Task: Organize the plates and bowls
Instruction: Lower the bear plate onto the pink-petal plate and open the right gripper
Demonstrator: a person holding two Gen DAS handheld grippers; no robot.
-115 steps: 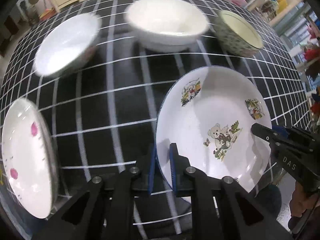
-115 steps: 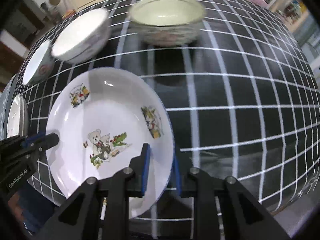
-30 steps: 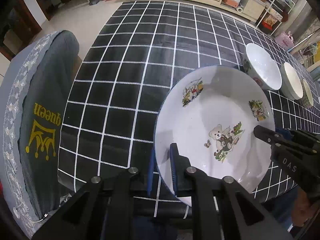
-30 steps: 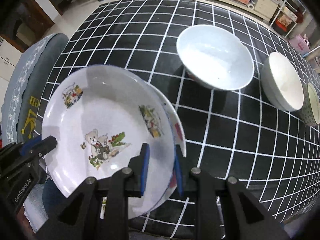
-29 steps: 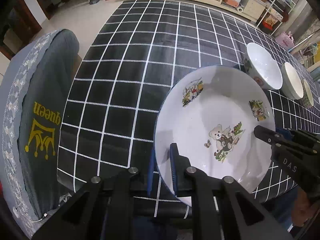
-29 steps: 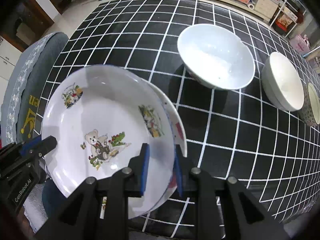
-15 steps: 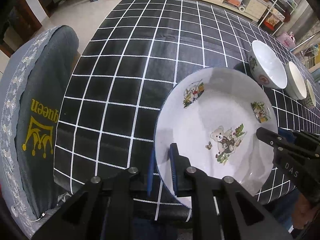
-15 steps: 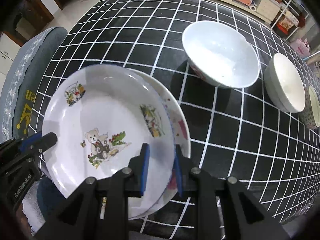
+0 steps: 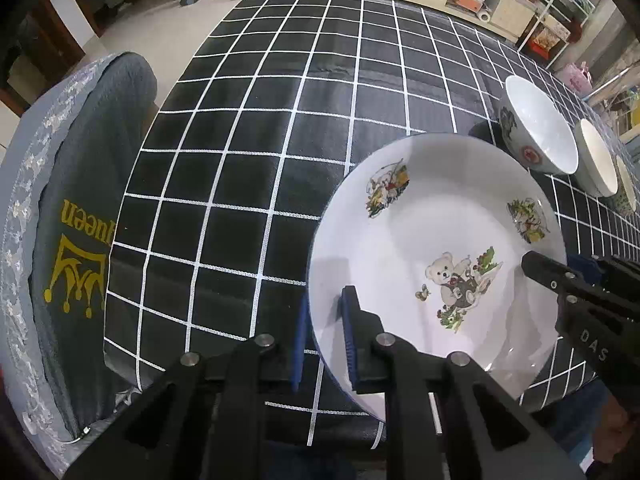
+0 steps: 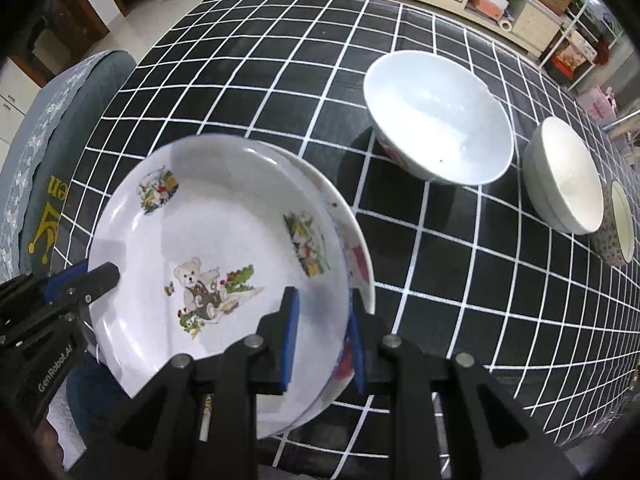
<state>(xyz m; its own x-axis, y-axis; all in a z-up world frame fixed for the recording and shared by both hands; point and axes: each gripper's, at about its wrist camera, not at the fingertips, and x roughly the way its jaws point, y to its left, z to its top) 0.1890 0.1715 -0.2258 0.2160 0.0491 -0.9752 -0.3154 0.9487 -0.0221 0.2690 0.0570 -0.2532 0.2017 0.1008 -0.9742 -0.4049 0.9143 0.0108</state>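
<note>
A white plate with a teddy-bear print (image 9: 440, 240) (image 10: 224, 232) is held level between both grippers near the table's front edge. My left gripper (image 9: 324, 338) (image 10: 96, 274) is shut on its left rim. On the opposite rim my right gripper (image 10: 322, 340) (image 9: 556, 268) is shut as well. Right under it lies a second white plate with pink marks (image 10: 360, 256), only its right rim showing; whether the two touch I cannot tell. Three bowls stand in a row to the right: a large white one (image 10: 440, 120) (image 9: 536, 132), a cream one (image 10: 568, 176) and a small patterned one (image 10: 620, 224).
The table wears a black cloth with a white grid (image 9: 280, 100). A chair with a grey "queen" cover (image 9: 72, 220) (image 10: 48, 152) stands against the table's left side. Cabinets and shelves line the far wall.
Since the earliest frames both grippers have carried the bear plate left, away from the bowls, to above the pink-marked plate. Over the last second it barely shifted; more of the lower plate's rim shows.
</note>
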